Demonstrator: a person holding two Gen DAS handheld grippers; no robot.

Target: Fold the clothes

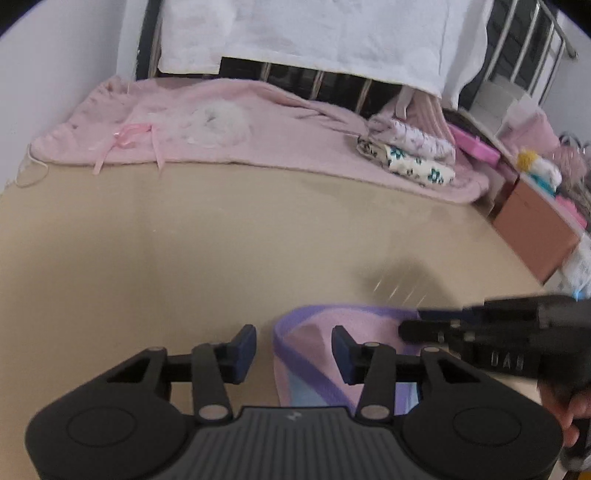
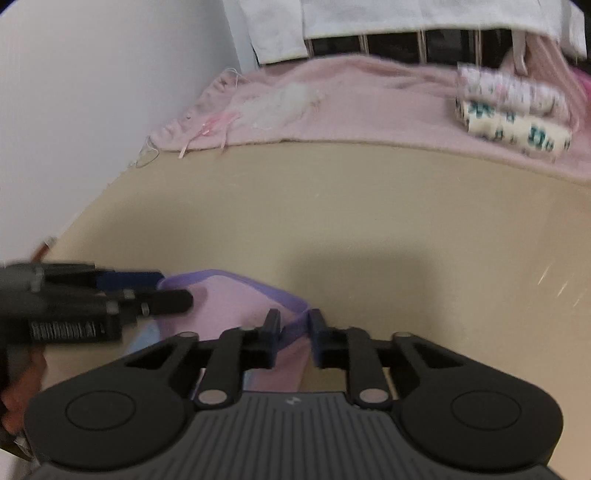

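On the tan bed surface (image 1: pixel 184 236), near edge: small pink garment with purple trim (image 1: pixel 314 332), pale blue panel showing at its lower part. It lies between the two grippers.

Right gripper (image 2: pixel 293 328): jaws nearly together, clamped on the purple trim band, which runs taut between the pads. Frame is motion-blurred, but the band is clearly pinched.

Left gripper (image 1: pixel 293 350): jaws apart, nothing pressed between them. Its right pad sits over the garment's pink area, left pad over bare tan surface; contact with the cloth can't be told. In the right wrist view it comes in from the left with its tips at the garment's far left corner.

Far side of the bed: pink fleece blanket (image 1: pixel 229 122) spread against the metal headboard rails (image 1: pixel 332 81), a white fluffy patch and pink ribbons on it. Two folded floral pieces (image 1: pixel 410 155) stacked on the blanket's right end.

Right of the bed: brown cardboard box (image 1: pixel 535 229), open top, holding soft colourful items, yellow, white and teal; can't tell what they are. White cloth (image 1: pixel 332 33) draped over the headboard.
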